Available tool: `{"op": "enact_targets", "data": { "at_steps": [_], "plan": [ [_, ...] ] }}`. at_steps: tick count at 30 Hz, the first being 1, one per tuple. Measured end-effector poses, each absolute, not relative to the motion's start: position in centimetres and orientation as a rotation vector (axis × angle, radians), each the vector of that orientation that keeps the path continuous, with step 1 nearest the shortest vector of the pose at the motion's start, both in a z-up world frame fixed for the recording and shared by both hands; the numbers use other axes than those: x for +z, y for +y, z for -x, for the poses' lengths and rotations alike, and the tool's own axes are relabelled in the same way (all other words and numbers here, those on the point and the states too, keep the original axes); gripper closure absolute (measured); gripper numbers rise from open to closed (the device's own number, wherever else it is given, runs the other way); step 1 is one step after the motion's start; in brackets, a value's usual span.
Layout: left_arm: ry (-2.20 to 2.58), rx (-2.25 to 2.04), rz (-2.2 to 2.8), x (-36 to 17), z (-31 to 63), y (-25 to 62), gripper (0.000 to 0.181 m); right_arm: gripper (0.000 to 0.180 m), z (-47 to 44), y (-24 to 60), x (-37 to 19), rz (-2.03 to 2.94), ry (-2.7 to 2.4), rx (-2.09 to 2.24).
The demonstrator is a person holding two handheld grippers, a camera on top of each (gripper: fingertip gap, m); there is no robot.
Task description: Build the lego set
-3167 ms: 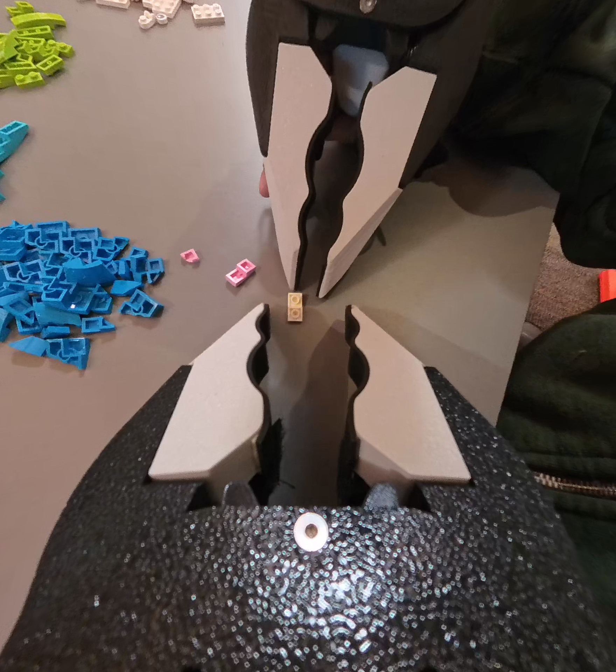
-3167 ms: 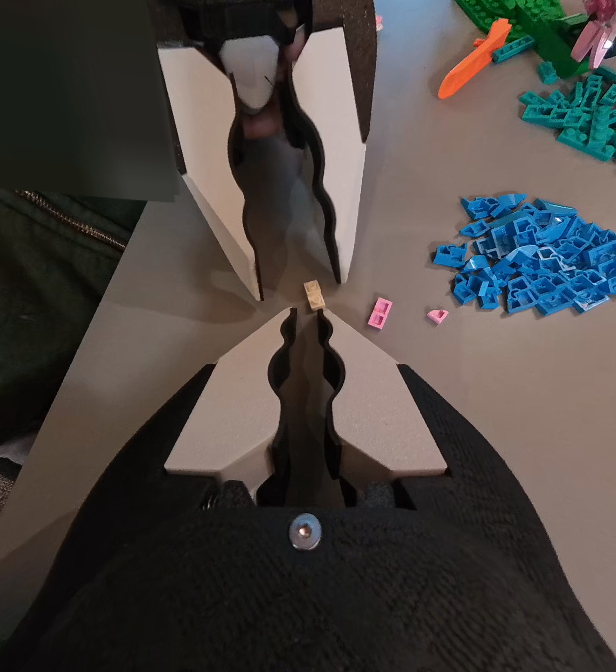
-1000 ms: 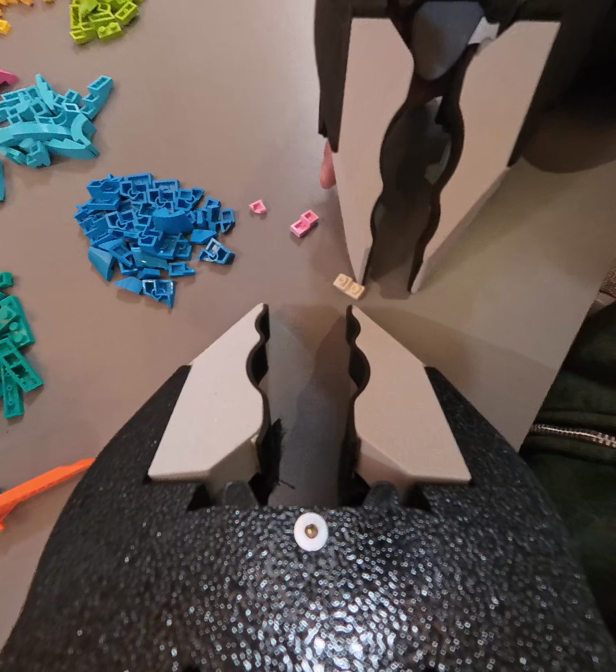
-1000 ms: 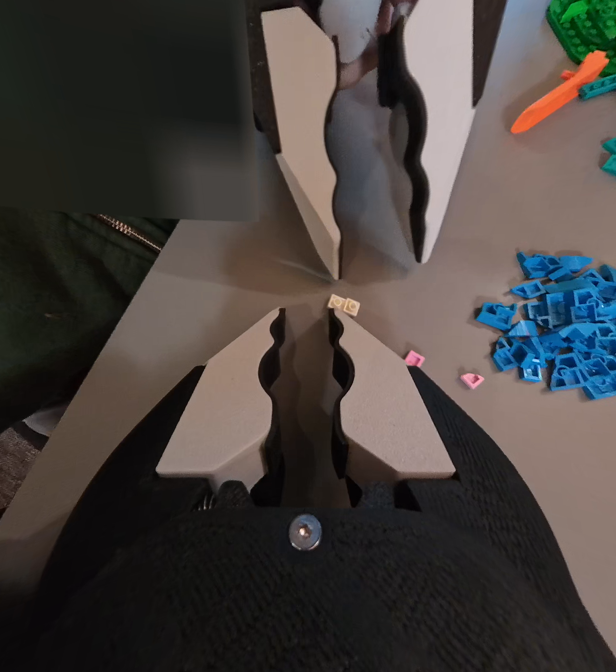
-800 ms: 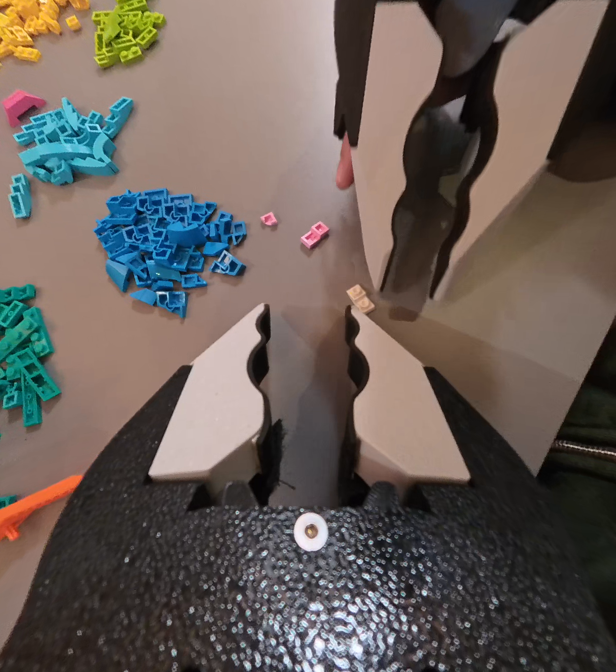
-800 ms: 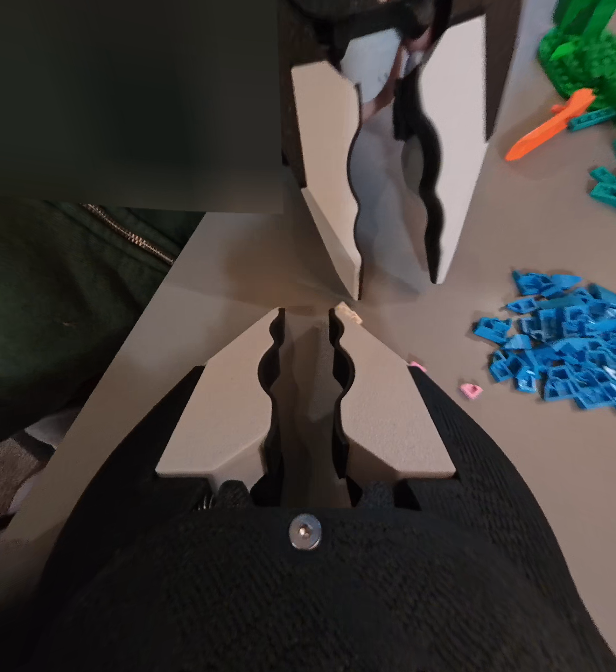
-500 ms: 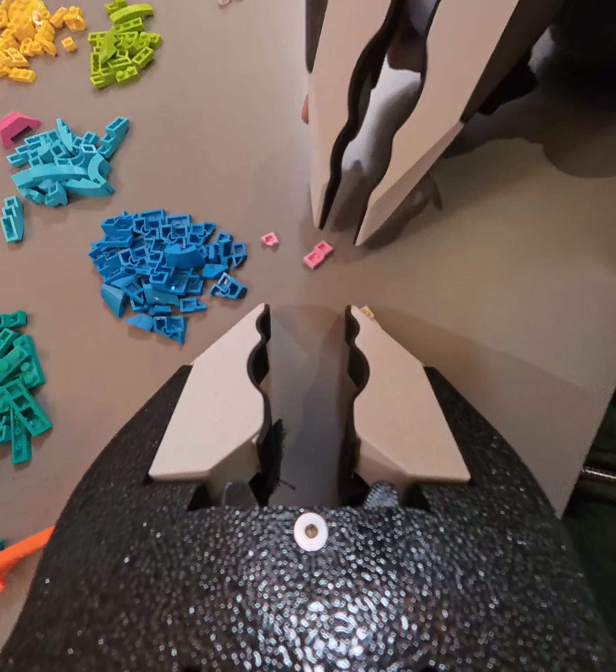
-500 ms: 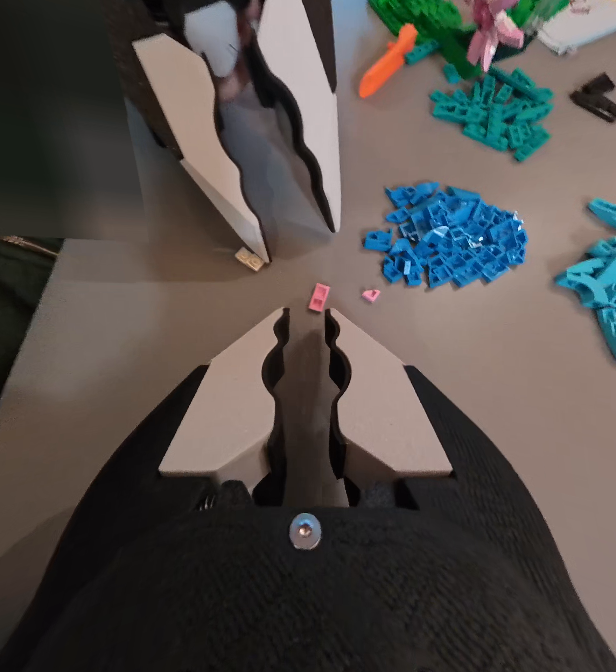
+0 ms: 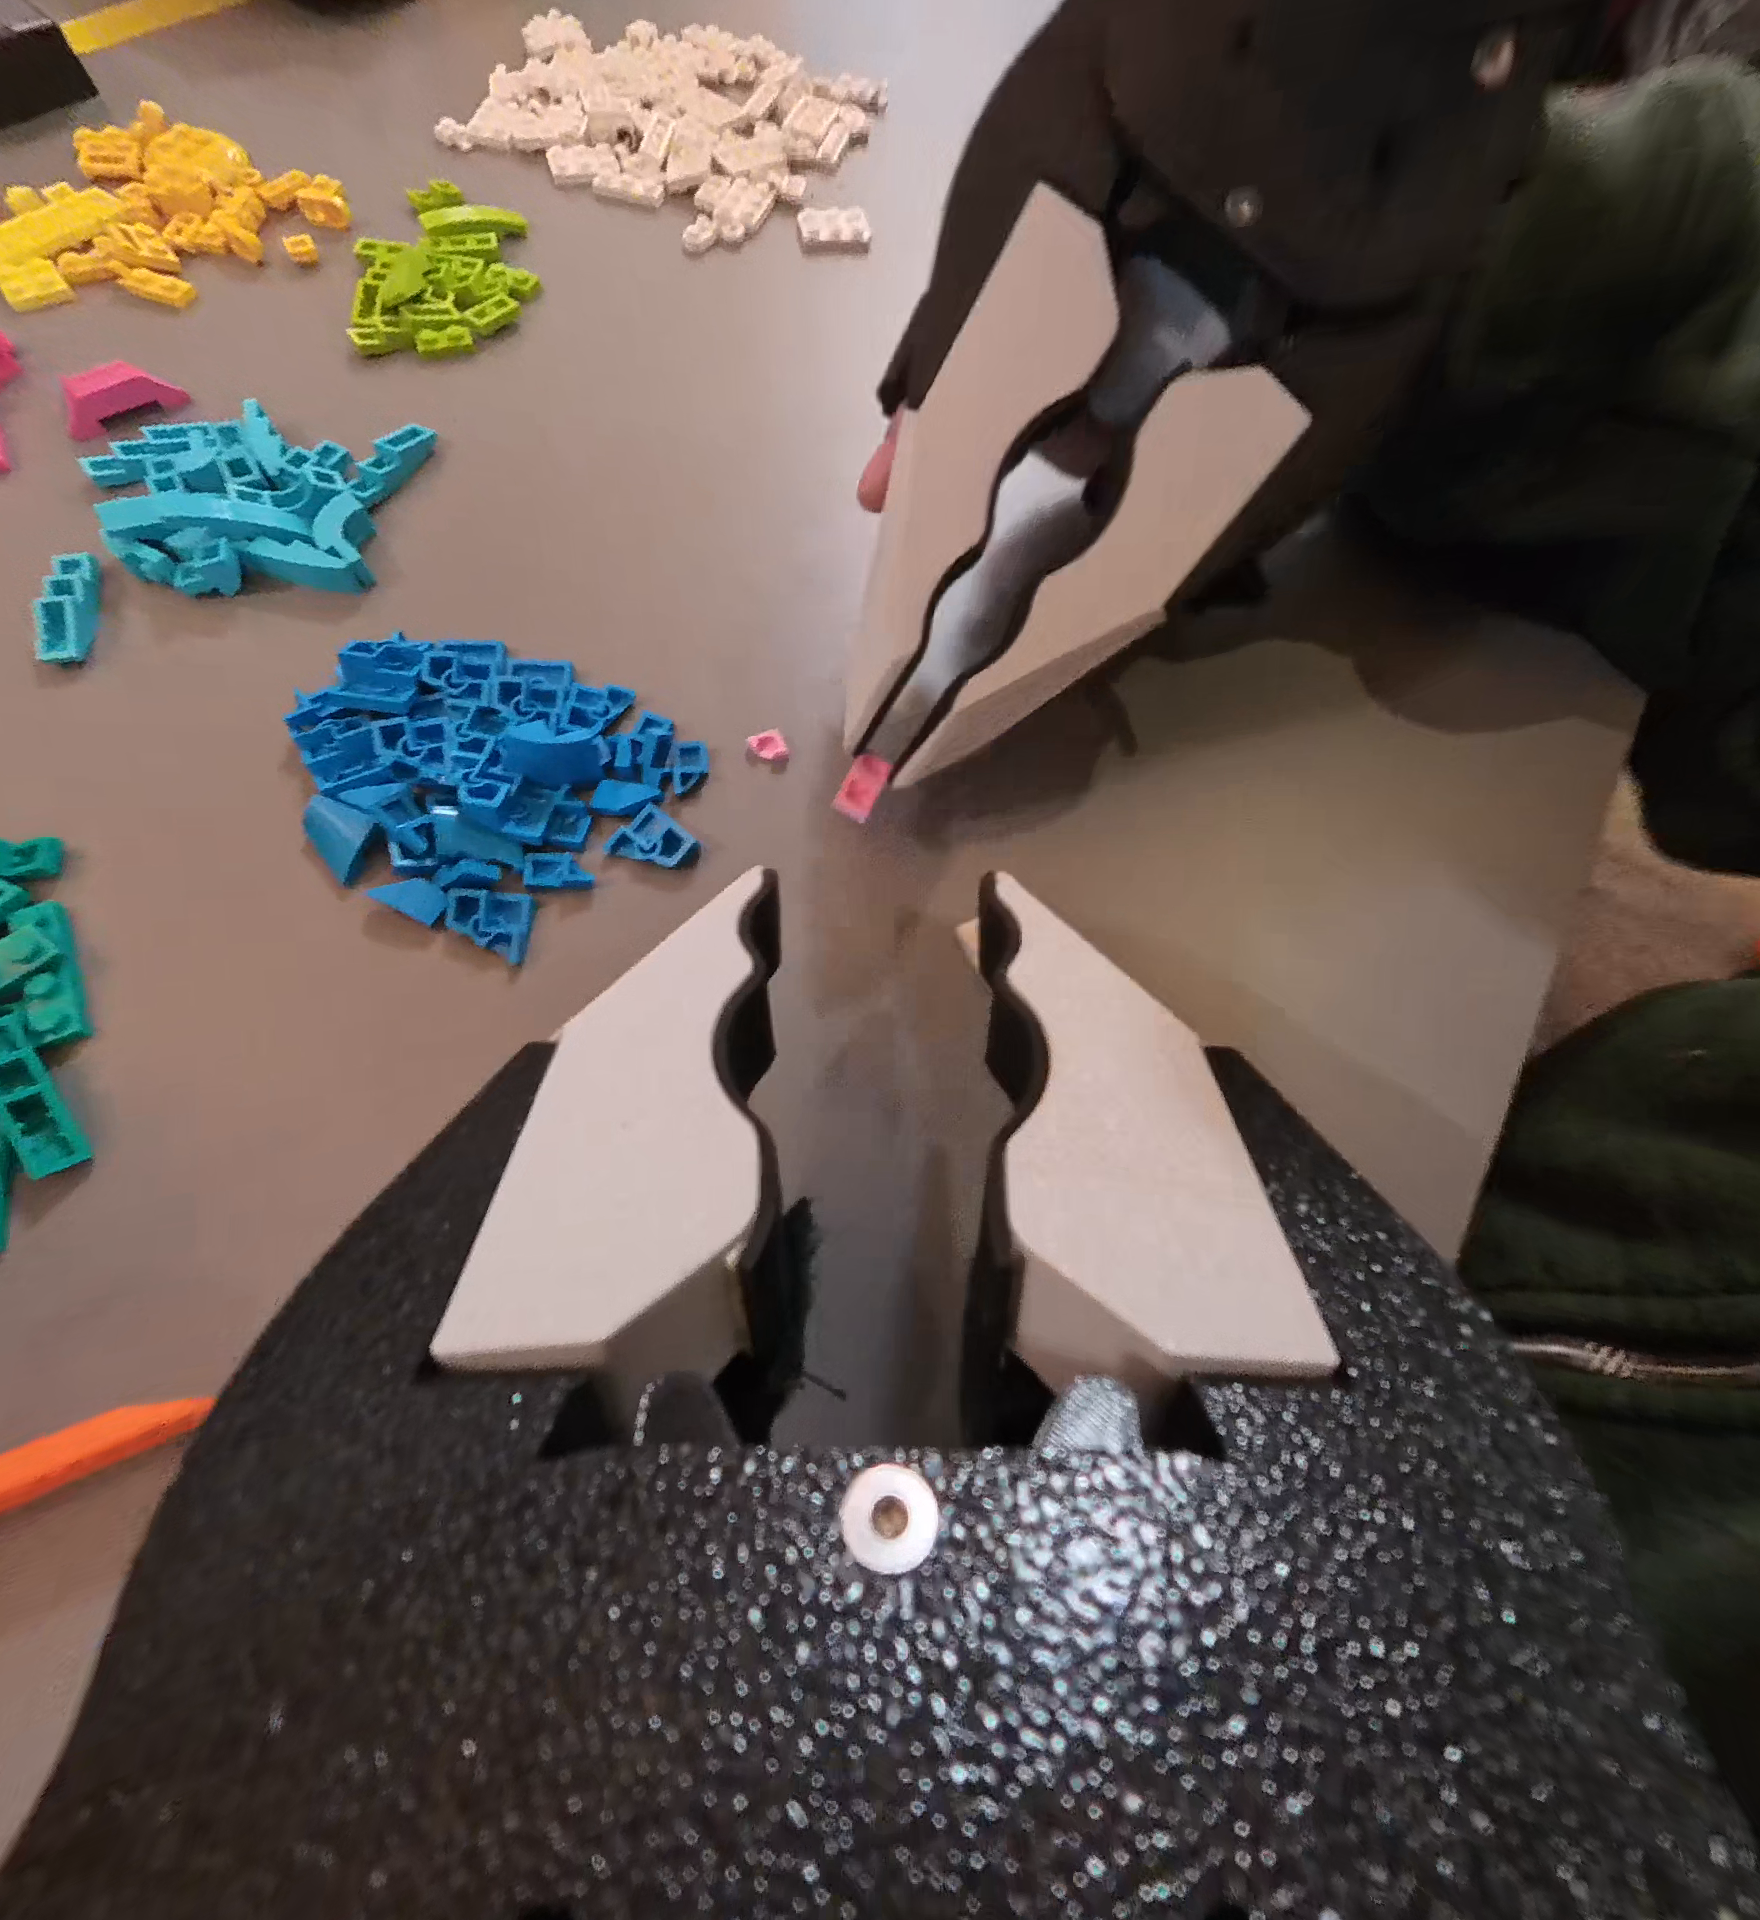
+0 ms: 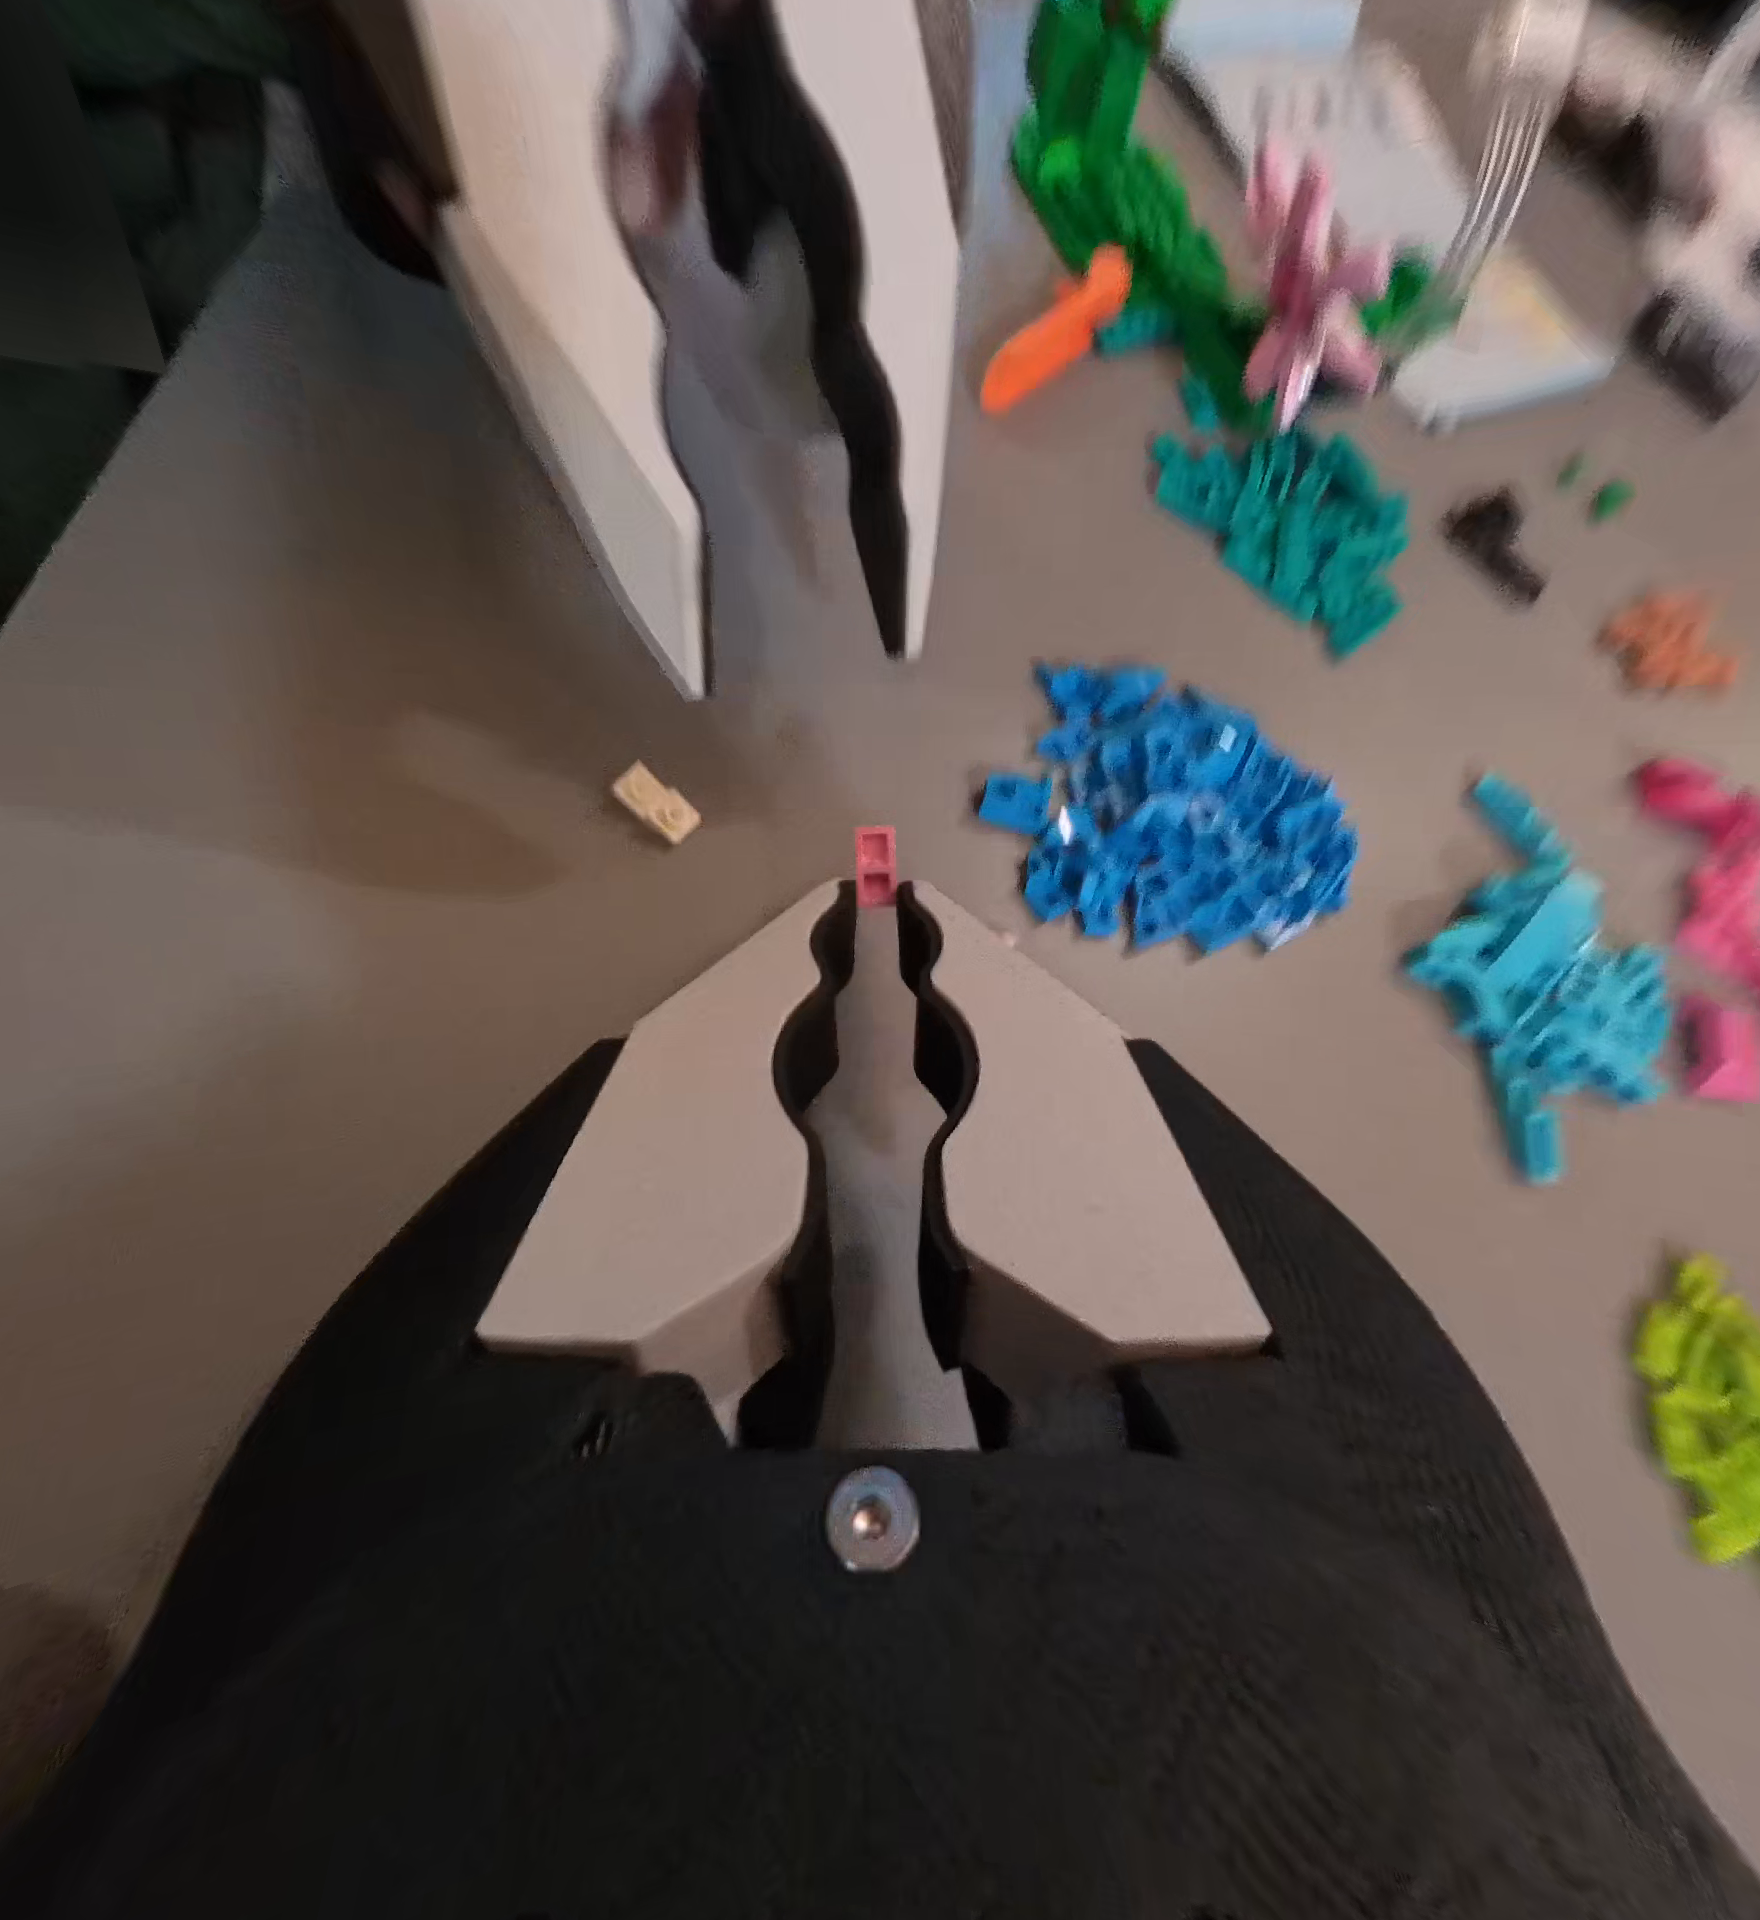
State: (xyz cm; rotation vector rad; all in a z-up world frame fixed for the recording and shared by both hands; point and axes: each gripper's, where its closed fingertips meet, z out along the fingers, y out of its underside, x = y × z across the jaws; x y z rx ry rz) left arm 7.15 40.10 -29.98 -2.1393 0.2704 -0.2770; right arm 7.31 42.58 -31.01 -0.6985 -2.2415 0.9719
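My right hand-held gripper (image 10: pixel 874 891) pinches pink plate (image 10: pixel 874 864) by one end at fingertips, rest poking out free for mating. Left hand-held gripper (image 9: pixel 874 902) wide open, empty, near tan plate (image 10: pixel 656 802) lying on bench (image 10: pixel 232 935). Blue pile (image 10: pixel 1177 821) beside.

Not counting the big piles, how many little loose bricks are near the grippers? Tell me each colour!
Pink: 2, the pink plate pinched in the right gripper and a small pink piece lying loose.
Tan: 1, the tan plate lying flat.
Total: 3
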Motion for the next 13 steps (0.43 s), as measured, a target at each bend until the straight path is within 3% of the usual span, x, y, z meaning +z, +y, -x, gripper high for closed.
{"op": "enact_targets", "data": {
  "at_steps": [1,8,13],
  "plan": [
    [0.246,-0.319,2.123,-29.8,-7.4,40.2,0.144,0.174,-7.1,42.1,-30.1,0.593,-2.191,0.961],
    [0.183,-0.449,2.023,-28.4,-7.8,40.6,0.141,0.174,-6.9,40.5,-27.9,0.36,-2.045,0.929],
    [0.311,-0.31,1.775,-24.8,-8.3,40.7,0.144,0.174,-7.3,38.6,-23.2,0.675,-1.844,1.66]
  ]
}}
